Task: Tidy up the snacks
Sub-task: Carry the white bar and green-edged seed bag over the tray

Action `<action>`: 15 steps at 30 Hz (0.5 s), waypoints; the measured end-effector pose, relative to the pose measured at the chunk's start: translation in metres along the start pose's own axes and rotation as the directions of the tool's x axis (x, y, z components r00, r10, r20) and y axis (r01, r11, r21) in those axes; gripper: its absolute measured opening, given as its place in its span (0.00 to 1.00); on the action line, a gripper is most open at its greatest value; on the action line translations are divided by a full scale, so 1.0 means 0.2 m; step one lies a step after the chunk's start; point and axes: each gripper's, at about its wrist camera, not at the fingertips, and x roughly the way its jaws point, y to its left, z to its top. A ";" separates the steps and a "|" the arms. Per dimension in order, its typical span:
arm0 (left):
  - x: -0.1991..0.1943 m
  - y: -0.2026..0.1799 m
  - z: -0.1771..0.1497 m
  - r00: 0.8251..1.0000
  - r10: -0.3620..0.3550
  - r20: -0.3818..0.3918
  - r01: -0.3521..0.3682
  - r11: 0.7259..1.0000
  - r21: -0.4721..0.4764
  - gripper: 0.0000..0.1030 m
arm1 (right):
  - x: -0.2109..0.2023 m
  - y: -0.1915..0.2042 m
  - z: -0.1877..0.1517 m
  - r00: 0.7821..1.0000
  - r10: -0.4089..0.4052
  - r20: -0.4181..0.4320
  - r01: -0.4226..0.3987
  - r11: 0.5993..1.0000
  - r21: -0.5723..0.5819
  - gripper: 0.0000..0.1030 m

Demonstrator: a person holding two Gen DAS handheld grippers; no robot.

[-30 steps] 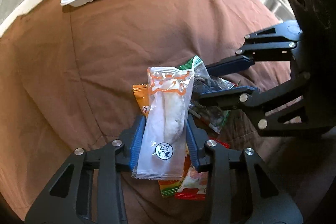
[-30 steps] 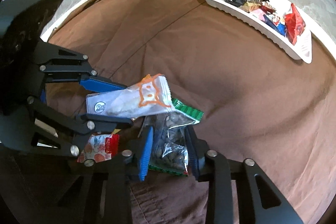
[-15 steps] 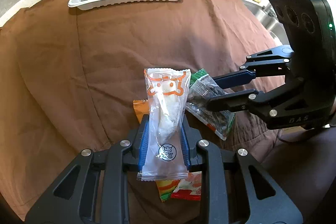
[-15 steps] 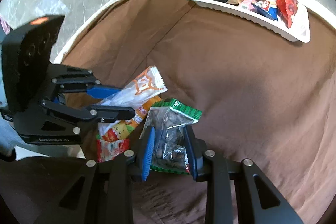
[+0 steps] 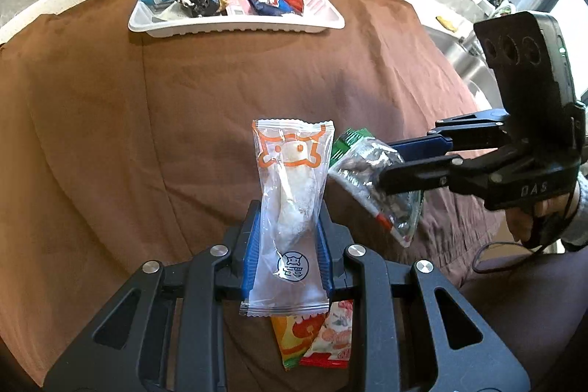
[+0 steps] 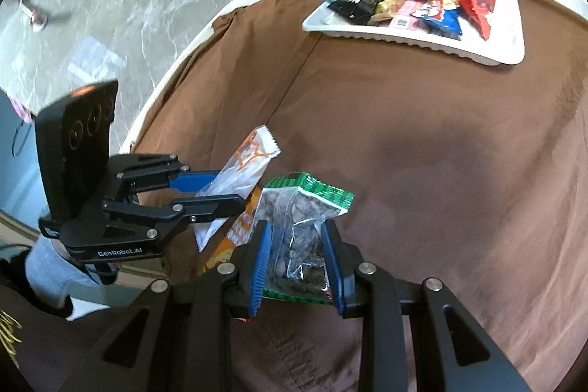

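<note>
While the left tool (image 5: 288, 247) pinches a clear white snack packet with orange print (image 5: 290, 208), its jaws having just closed on it, the right tool (image 6: 297, 256) pinches a clear green-topped bag of dark pieces (image 6: 301, 230) just beside it. Both packets hang above the brown cloth (image 5: 147, 120) on the worktop, well short of the white tray (image 5: 235, 24) of mixed snacks at the cloth's far edge. Two orange and red packets (image 5: 316, 333) lie on the cloth below the left tool.
</note>
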 end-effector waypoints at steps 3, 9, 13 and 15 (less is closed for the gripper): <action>-0.01 0.02 0.04 1.000 -0.010 0.010 0.011 1.000 -0.017 0.24 | -0.03 -0.04 0.03 1.000 0.008 0.017 -0.009 0.999 0.031 0.30; -0.03 0.06 0.19 0.999 -0.017 0.040 0.018 1.000 -0.025 0.24 | -0.10 -0.14 0.11 0.998 0.024 0.066 -0.030 0.996 0.089 0.30; -0.03 0.08 0.31 0.998 -0.017 0.056 0.019 1.000 -0.021 0.24 | -0.14 -0.20 0.20 0.995 0.025 0.099 -0.036 0.993 0.116 0.30; -0.02 0.09 0.38 0.998 -0.020 0.063 0.021 1.000 -0.019 0.24 | -0.16 -0.23 0.23 0.993 0.024 0.115 -0.039 0.991 0.128 0.30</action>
